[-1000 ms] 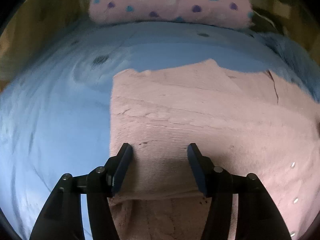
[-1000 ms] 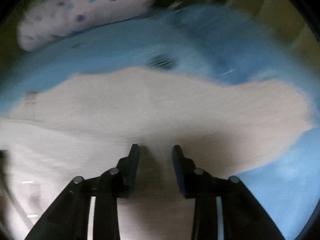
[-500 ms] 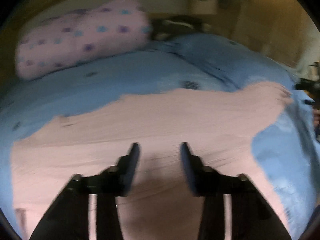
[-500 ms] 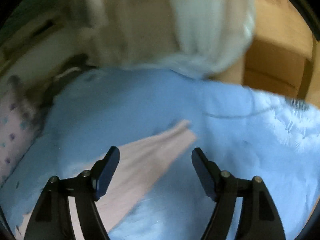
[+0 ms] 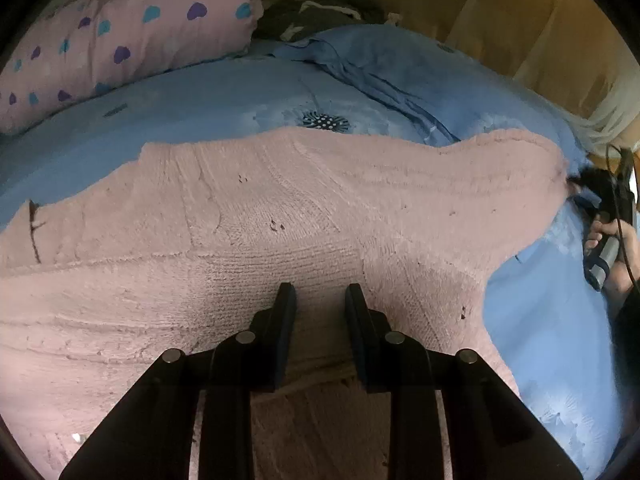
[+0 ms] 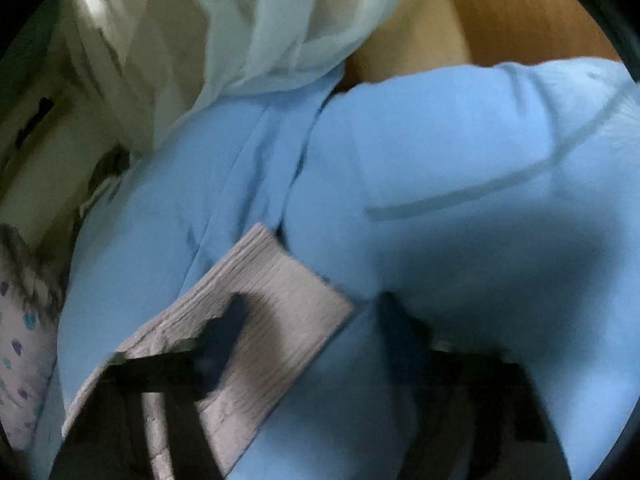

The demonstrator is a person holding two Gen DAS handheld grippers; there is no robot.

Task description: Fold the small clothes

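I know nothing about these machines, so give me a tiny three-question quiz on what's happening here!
1. True or false: the pink knitted garment lies spread on a blue bedsheet.
2. What pattern does the pillow carry: A stripes, B hearts, C plain?
3. The left tool has its fingers above which item?

Key: 1 true. 2 B. 3 The pink knitted garment.

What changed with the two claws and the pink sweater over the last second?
The left claw narrowed its gap over the pink sweater. The right claw opened wide and swung from the sweater's body out to its sleeve end. The sweater stayed flat on the blue bedspread.
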